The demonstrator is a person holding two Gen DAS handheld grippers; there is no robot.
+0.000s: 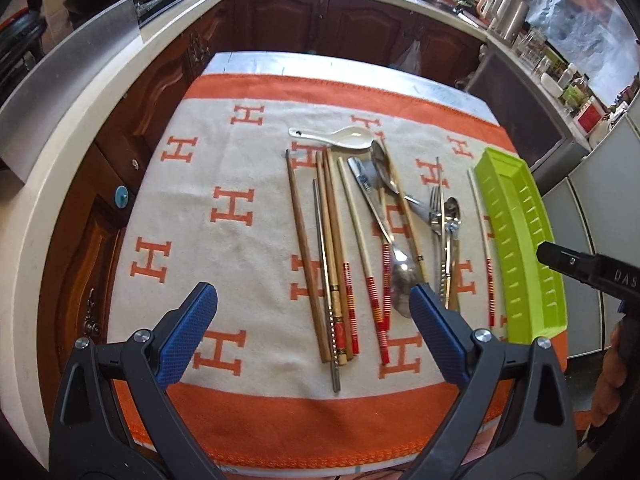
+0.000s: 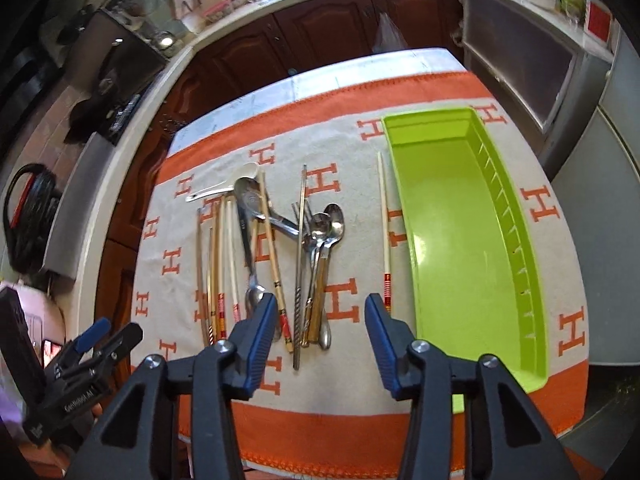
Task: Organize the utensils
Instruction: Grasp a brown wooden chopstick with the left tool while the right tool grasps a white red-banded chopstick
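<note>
On three sides, a pale counter (image 1: pixel 120 80) over dark wood cabinets (image 1: pixel 320 20), with kettles and jars along its right run and a steel-fronted unit (image 2: pixel 516 60) beside it. Centre: one small table (image 1: pixel 328 65), covered by a cream cloth (image 1: pixel 240 248) with orange border and orange H marks. Right side of cloth: one long green tray (image 2: pixel 452 232), lying flat, nothing in it. Left of the tray, loose on the cloth: chopsticks (image 1: pixel 332 240), wood and pale with red-banded ends, lying roughly parallel; one single pale chopstick (image 2: pixel 385 220) just beside the tray; metal spoons (image 2: pixel 328 224) and a fork (image 1: pixel 435 210) overlapping in a heap; one white soup spoon (image 1: pixel 340 136) at the far end. Left gripper (image 1: pixel 314 304): blue pads spread wide, holding nothing, above the chopstick ends. Right gripper (image 2: pixel 320 314): jaws likewise apart, empty, above the metal handles, near the tray's near corner.
</note>
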